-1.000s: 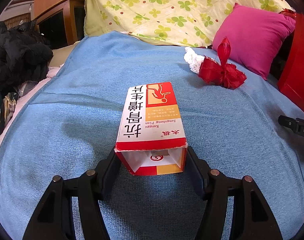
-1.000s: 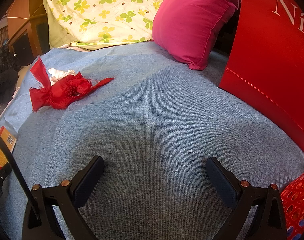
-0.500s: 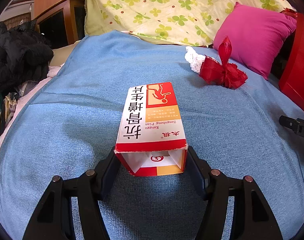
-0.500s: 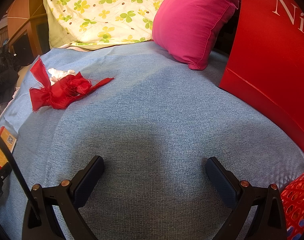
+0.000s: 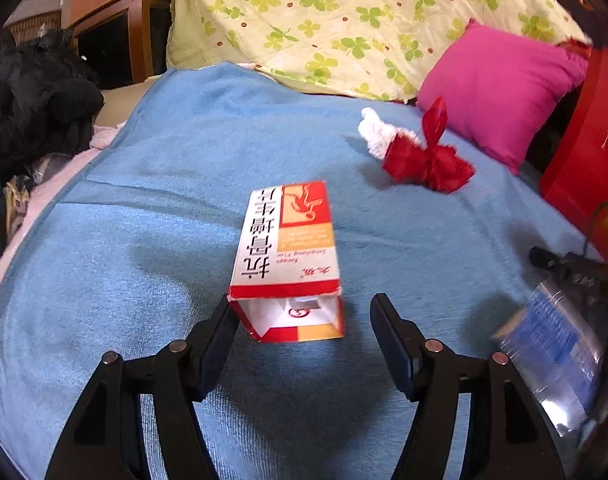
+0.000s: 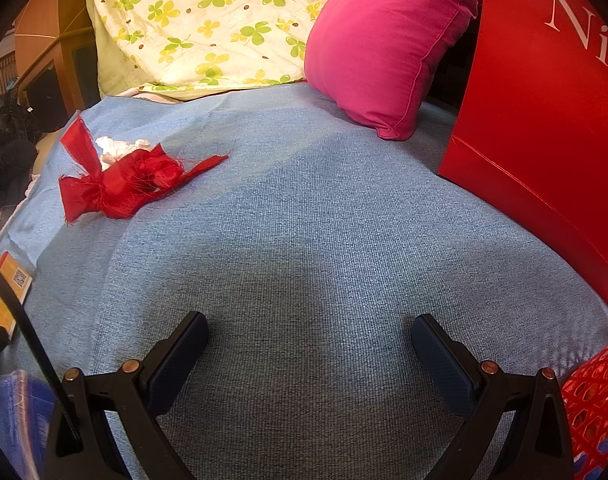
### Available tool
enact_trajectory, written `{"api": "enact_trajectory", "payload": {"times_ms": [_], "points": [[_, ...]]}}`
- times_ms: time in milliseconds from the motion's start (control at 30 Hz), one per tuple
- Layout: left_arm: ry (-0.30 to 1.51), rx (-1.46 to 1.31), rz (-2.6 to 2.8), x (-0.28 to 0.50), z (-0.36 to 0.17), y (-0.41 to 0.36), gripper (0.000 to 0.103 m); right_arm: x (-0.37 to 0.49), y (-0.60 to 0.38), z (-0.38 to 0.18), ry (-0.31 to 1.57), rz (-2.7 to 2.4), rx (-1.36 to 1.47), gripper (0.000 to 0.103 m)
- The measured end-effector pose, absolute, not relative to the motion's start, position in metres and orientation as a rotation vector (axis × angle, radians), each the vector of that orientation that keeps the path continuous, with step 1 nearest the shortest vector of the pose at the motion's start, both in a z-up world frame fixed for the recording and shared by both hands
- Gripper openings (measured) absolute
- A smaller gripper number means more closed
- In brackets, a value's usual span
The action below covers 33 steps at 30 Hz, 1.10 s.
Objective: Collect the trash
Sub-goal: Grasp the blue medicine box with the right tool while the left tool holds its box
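A red, white and orange medicine box (image 5: 290,256) lies on the blue blanket (image 5: 164,216), open end toward me. My left gripper (image 5: 304,322) is open; its left finger touches the box's near left corner and its right finger stands clear of it. A crumpled red ribbon (image 5: 427,160) with a white tissue wad (image 5: 373,134) lies further back; both show in the right wrist view, the ribbon (image 6: 124,180) beside the tissue (image 6: 116,146). My right gripper (image 6: 309,344) is open and empty over bare blanket. The box's edge (image 6: 8,284) shows at far left.
A pink cushion (image 5: 499,88) and a clover-print quilt (image 5: 343,20) lie at the back. A red paper bag (image 6: 543,100) stands at right, a red mesh basket (image 6: 595,400) at the lower right. A blurred clear plastic bottle (image 5: 551,356) is at the left view's right edge. Dark clothes (image 5: 28,96) are heaped at left.
My left gripper's jaws have opened off the box, which now sits left of centre between them. A blurred bottle has come into the left view at right. The right gripper has not moved.
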<state>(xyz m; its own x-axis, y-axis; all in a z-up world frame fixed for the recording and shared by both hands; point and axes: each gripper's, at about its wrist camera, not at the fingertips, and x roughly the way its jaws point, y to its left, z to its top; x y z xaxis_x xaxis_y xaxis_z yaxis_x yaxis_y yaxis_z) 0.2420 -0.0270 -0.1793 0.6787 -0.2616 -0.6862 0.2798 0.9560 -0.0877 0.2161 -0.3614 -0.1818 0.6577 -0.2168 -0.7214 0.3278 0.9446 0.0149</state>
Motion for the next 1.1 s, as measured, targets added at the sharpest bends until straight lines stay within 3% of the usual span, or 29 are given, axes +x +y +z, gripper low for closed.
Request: {"api": "enact_trajectory", "payload": {"times_ms": [633, 667, 800, 967, 1100], "points": [[0.867, -0.084, -0.28, 0.276, -0.177, -0.026, 0.07, 0.219, -0.358, -0.182, 0.799, -0.36, 0.161, 0.103], [0.886, -0.106, -0.277, 0.28, -0.179, -0.024, 0.07, 0.219, -0.359, -0.181, 0.802, -0.363, 0.17, 0.103], [0.932, -0.17, -0.28, 0.288, -0.186, -0.019, 0.049, 0.223, -0.362, -0.18, 0.843, -0.359, 0.193, 0.103], [0.919, -0.173, -0.258, 0.287, -0.184, -0.015, 0.048, 0.228, -0.356, -0.169, 0.93, -0.328, 0.207, 0.103], [0.878, -0.138, -0.227, 0.28, -0.172, -0.012, 0.048, 0.209, -0.333, -0.131, 0.835, -0.245, 0.157, 0.103]]}}
